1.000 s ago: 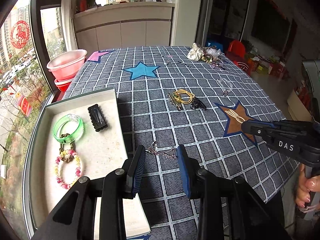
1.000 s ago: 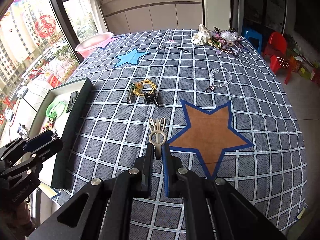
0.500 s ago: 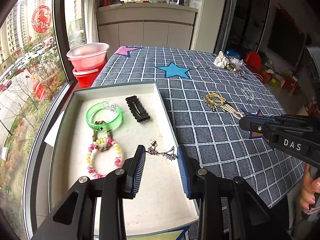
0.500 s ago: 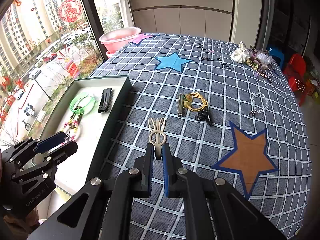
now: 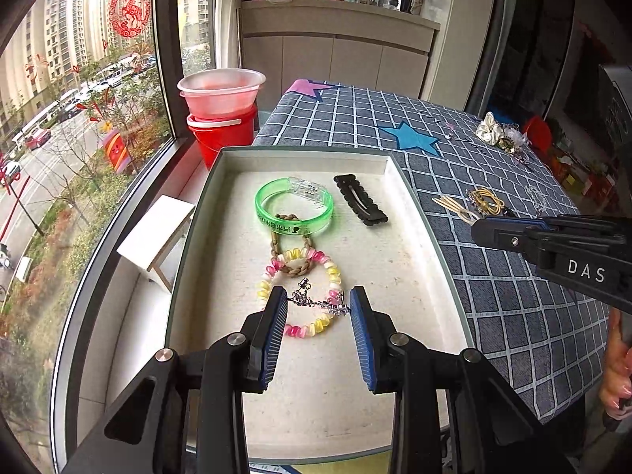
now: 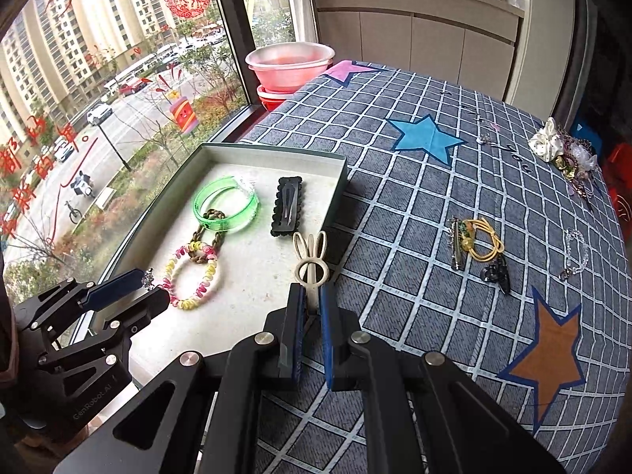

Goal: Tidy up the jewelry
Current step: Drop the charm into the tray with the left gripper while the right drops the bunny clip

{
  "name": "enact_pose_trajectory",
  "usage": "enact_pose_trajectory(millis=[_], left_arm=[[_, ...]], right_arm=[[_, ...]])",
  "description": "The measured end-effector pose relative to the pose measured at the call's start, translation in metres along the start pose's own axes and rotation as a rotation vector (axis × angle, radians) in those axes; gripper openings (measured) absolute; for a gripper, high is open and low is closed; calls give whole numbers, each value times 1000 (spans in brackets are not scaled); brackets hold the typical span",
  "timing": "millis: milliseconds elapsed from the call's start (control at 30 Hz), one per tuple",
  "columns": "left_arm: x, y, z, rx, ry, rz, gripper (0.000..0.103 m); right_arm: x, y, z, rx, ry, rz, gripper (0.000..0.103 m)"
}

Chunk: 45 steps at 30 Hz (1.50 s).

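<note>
A shallow tray (image 5: 418, 213) (image 6: 335, 193) holds a green bangle (image 5: 294, 210) (image 6: 226, 205), a black hair clip (image 5: 360, 199) (image 6: 287, 206), a braided brown loop (image 5: 291, 266) and a pink-yellow coil bracelet (image 5: 302, 292) (image 6: 192, 276). My left gripper (image 5: 318, 306) (image 6: 132, 290) hovers over the tray, jaws wide apart, with a silver chain (image 5: 318, 303) stretched between its pads. My right gripper (image 6: 312, 292) (image 5: 480, 231) is shut on a cream rabbit-ear hair clip (image 6: 311, 258) at the tray's right rim.
On the checked cloth lie a yellow hair tie with dark clips (image 6: 478, 245), a clear bead bracelet (image 6: 574, 252) and a heap of scrunchies at the far edge (image 6: 561, 150). Pink and red basins (image 5: 219, 118) stand by the window, left of the table.
Both grippers have moved left toward the tray. The left gripper with the chain now hangs over the coil bracelet; the right gripper with the rabbit clip has reached the tray's rim.
</note>
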<state>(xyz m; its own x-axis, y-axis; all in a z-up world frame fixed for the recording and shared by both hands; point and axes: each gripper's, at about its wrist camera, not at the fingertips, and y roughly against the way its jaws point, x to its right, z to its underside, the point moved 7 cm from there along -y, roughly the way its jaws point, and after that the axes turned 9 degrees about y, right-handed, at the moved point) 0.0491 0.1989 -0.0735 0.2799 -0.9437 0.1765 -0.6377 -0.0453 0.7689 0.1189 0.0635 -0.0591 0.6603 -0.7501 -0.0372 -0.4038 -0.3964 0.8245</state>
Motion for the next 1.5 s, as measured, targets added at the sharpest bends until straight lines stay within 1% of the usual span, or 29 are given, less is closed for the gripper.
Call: enact_pose_trajectory(millis=[333,467,633,900,1133,1233,1267,1300,1367,1467,1500], left_arm=[[-28,-21,14,-62,38,-50,41],[-33,-28,15,-78,41,-64,41],[-33,-37,17,-107,36,-77,41],[-31,-39,15,-103,26,-100,41],[-29,-38,14,-98,10,-125,41],[-29,-38,14,-98,8,-133,41],[-29,-38,13,-98,8,-138,41],[-29,-38,13,-97,8,-145,41],[-29,-38,12,-95,8,-160,41],[-30,-37,11,-95,18,-162,41],[-30,-36,10,-94,20,-164,56]], right_arm=[[-32,-36,-16,-42,49,-58,9],[-41,-54,-21,-69,55,-78,9],[-47,-76,-27,-95,63,-80,9],[-47,-99,-18,-145,51,-89,9],[-48,-97,-18,-139,59,-95,10],[-47,-96,-18,-138,49,-115,15],[-47,-97,-19,-137,46,-116,22],[-46,-97,-19,-136,44,-111,32],[-44,-96,-20,-131,33,-109,42],[-40,-95,-21,-122,5,-126,42],[-38,-93,-22,-116,-4,-133,42]])
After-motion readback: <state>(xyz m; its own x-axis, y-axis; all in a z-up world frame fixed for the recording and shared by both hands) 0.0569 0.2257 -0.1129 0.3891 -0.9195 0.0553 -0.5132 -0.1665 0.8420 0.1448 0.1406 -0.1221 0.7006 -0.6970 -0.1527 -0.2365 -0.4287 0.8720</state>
